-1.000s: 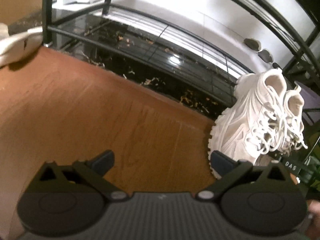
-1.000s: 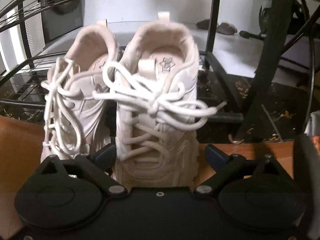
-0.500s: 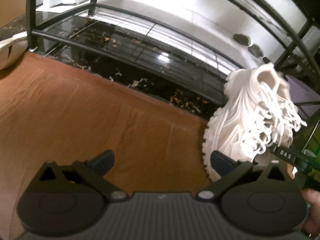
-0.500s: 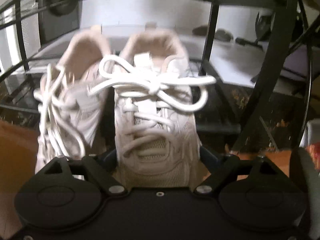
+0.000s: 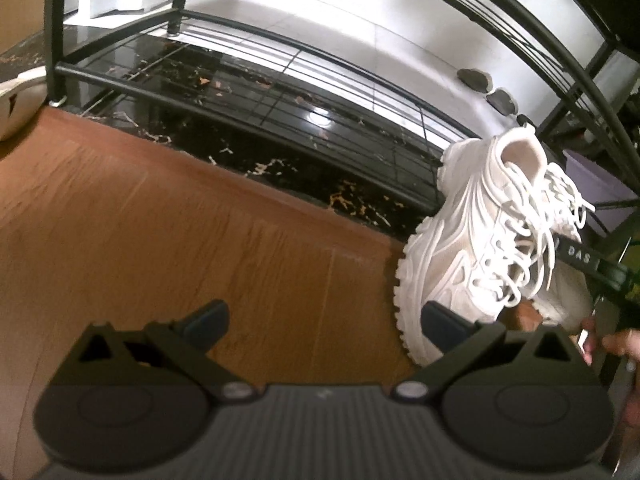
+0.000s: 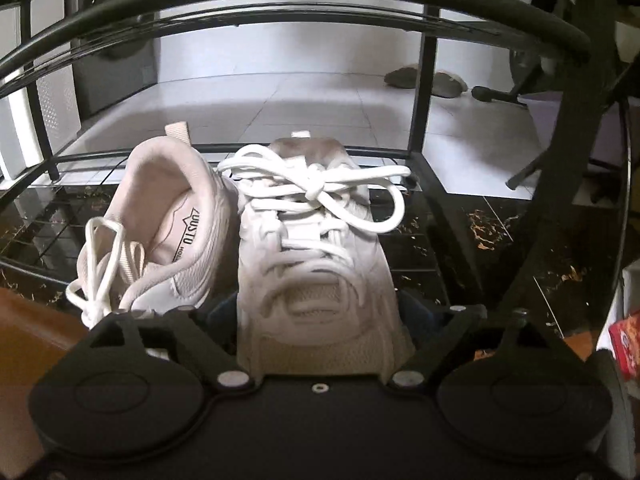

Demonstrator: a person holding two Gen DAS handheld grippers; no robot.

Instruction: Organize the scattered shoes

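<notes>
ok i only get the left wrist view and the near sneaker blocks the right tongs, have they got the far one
observer: yes, the right tongs grip the far sneaker at its toe; their jaws have just eased open a little, with the sneaker between them.
operator: laces tied on it
observer: yes, in a bow across the top.
operator: and the near one, anything i miss
observer: the near sneaker turns its opening to the right camera, and its printed insole shows.
</notes>
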